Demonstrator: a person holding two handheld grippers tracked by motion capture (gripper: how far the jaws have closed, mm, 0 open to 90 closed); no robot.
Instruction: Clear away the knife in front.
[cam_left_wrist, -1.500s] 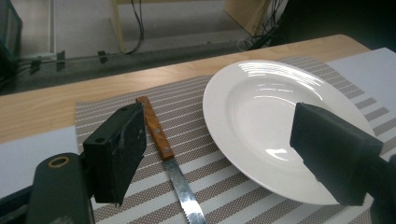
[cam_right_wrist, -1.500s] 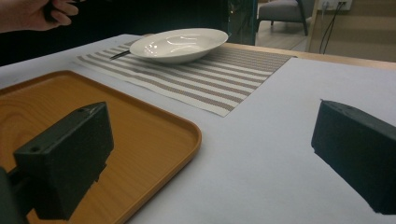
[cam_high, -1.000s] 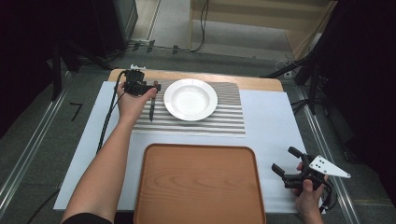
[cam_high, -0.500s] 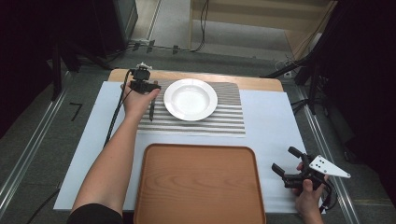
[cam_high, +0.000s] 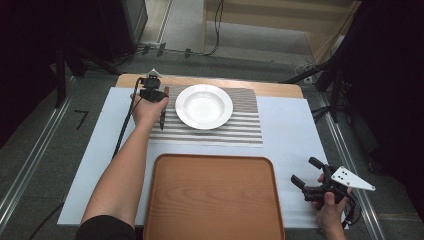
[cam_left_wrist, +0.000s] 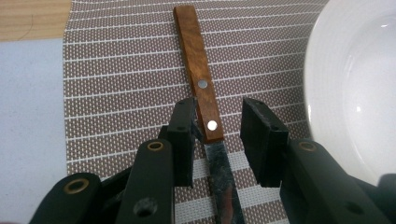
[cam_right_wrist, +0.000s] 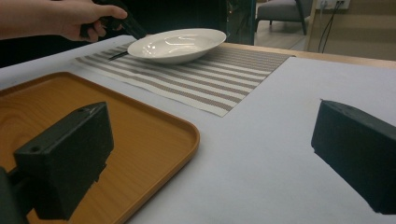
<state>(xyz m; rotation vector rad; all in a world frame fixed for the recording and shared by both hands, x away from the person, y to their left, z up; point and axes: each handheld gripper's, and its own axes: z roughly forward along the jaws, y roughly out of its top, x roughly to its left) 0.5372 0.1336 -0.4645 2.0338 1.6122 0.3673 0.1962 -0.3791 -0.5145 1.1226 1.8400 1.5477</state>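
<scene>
We've got the left claw spread astride the wooden-handled steel knife on the striped woven placemat; next, probably pinch it; right claw idles spread.

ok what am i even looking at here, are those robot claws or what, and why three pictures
No robot: a person holds a hand-operated two-jaw gripper in each hand. One picture comes from a camera above the table; the other two come from cameras riding on each gripper, looking along its black jaws.

On the table lie a striped placemat, a white plate on it, and a wooden tray nearer the person.

The left gripper has its jaws open on either side of a wooden-handled knife lying flat on the mat beside the plate; one jaw looks close to it, not yet clamped. The right gripper waits open, holding nothing, to the tray's right.
</scene>
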